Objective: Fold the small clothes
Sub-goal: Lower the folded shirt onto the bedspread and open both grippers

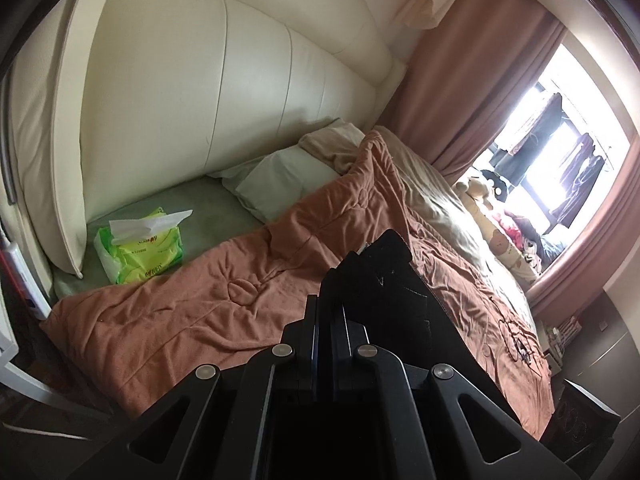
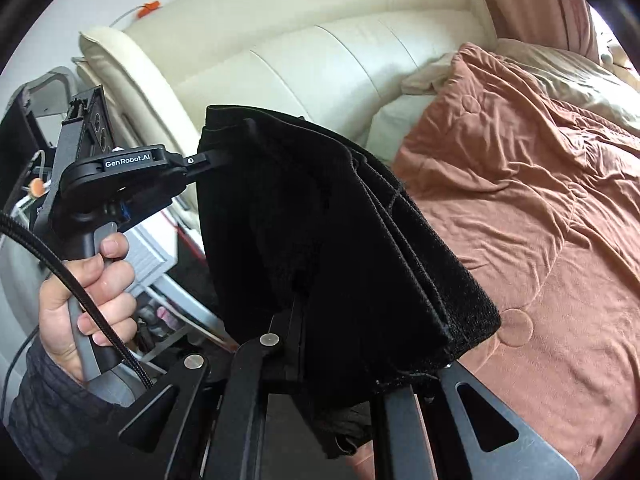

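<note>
A cream padded headboard is seen across the upper left of the left wrist view. Below it, a bed is covered by a rust-brown quilt. Pink curtains are hung at the upper right, beside a brightly lit window.

black garment looks matt, fuzzy knit cloth; rust quilt soft, wrinkled fabric; headboard smooth, glossy cream leather; tissue pack shiny plastic; left tool matt black plastic.
</note>
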Demonstrator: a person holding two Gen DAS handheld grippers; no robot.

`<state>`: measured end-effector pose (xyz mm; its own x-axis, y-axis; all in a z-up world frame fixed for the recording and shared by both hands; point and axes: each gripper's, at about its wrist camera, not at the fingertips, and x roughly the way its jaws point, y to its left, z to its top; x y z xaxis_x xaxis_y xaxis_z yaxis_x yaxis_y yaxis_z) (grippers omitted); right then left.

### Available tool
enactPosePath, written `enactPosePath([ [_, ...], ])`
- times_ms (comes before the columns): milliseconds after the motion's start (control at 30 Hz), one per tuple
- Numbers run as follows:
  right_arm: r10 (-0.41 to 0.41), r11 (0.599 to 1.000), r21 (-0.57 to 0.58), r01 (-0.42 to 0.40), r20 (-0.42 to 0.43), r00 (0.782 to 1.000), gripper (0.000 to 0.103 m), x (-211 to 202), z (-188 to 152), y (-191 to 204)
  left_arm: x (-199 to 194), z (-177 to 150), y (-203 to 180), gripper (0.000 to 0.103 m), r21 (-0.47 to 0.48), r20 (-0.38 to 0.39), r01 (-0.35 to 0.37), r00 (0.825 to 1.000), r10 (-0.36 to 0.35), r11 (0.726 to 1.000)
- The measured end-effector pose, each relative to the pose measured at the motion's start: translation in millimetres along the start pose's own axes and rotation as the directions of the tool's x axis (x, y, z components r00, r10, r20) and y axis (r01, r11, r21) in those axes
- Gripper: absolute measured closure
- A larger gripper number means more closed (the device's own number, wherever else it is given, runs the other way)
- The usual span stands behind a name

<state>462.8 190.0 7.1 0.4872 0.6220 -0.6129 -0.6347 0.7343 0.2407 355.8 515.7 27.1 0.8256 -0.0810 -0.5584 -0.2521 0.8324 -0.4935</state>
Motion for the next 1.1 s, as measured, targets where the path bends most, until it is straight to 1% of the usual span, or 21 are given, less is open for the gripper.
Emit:
enactPosePath([
  [200, -0.011, 1.000, 0.011, 0.011, -0.028, 1.000, 0.098, 44.0, 15.1, -27.7, 54.2, 5.4, 11.0, 0.099, -0.022, -0.029, -0.037, 0.999, 0.037, 0.999],
  [333, -0.022, 0.999, 0.025, 0.023, -0.037, 0.999, 0.098, 69.0, 22.4, -46.5, 80.9, 10.0, 15.3, 0.099, -0.021, -0.043, -0.075, 0.996, 0.074, 0.997],
  [367, -0.016, 0.999, 0.033, 0.017, -0.038, 0.999, 0.098, 75.1, 24.0, -50.9, 87.5, 11.0, 16.1, 0.099, -0.010, -0.041, -0.110, 0.993, 0.109, 0.994],
  [400, -0.008, 0.999, 0.033, 0.009, -0.043, 0.999, 0.098, 82.6, 25.9, -54.8, 93.0, 11.2, 16.3, 0.099, 0.006, -0.041, -0.161, 0.986, 0.162, 0.987],
  [433, -0.035, 0.999, 0.024, 0.036, -0.055, 0.998, 0.096, 92.5, 28.6, -58.0, 98.7, 10.9, 17.6, 0.092, 0.009, -0.045, -0.209, 0.977, 0.209, 0.978],
  [467, -0.079, 0.996, 0.024, 0.081, -0.072, 0.994, 0.094, 101.2, 29.4, -61.7, 103.4, 10.0, 20.6, 0.086, 0.003, -0.053, -0.242, 0.969, 0.241, 0.970],
  [500, -0.107, 0.993, 0.041, 0.111, -0.097, 0.990, 0.086, 110.0, 28.7, -68.3, 107.1, 7.9, 24.3, 0.068, -0.007, -0.064, -0.258, 0.964, 0.257, 0.966],
  [533, -0.115, 0.990, 0.072, 0.124, -0.116, 0.987, 0.066, 116.0, 27.1, -76.4, 109.4, 5.3, 28.4, 0.046, -0.017, -0.071, -0.262, 0.963, 0.260, 0.965],
  [567, -0.116, 0.986, 0.110, 0.129, -0.122, 0.986, 0.052, 119.0, 23.4, -86.5, 110.1, 1.9, 31.7, 0.039, -0.025, -0.075, -0.263, 0.963, 0.260, 0.965],
  [600, -0.112, 0.983, 0.136, 0.127, -0.110, 0.988, 0.030, 118.9, 20.1, -94.9, 109.3, -1.9, 34.1, 0.033, -0.026, -0.075, -0.271, 0.960, 0.268, 0.962],
  [667, -0.119, 0.978, 0.162, 0.132, -0.088, 0.989, 0.028, 116.3, 11.6, -109.2, 108.4, -9.4, 37.2, 0.033, -0.019, -0.088, -0.280, 0.957, 0.277, 0.960],
  [767, -0.087, 0.968, 0.221, 0.116, -0.138, 0.987, 0.028, 120.1, -1.6, -130.2, 106.2, -24.5, 42.6, 0.033, -0.037, -0.123, -0.284, 0.953, 0.278, 0.958],
  [900, -0.057, 0.950, 0.296, 0.095, -0.134, 0.989, 0.028, 108.3, -15.0, -145.5, 96.3, -45.1, 34.6, 0.033, -0.015, -0.146, -0.282, 0.950, 0.277, 0.959],
  [967, -0.029, 0.950, 0.306, 0.066, -0.123, 0.992, 0.028, 103.4, -21.0, -146.8, 88.3, -53.7, 27.2, 0.033, 0.000, -0.154, -0.273, 0.951, 0.270, 0.962],
  [1100, -0.031, 0.961, 0.269, 0.063, -0.121, 0.992, 0.028, 92.3, -24.9, -143.5, 69.1, -67.5, 10.9, 0.033, 0.011, -0.147, -0.255, 0.956, 0.254, 0.967],
])
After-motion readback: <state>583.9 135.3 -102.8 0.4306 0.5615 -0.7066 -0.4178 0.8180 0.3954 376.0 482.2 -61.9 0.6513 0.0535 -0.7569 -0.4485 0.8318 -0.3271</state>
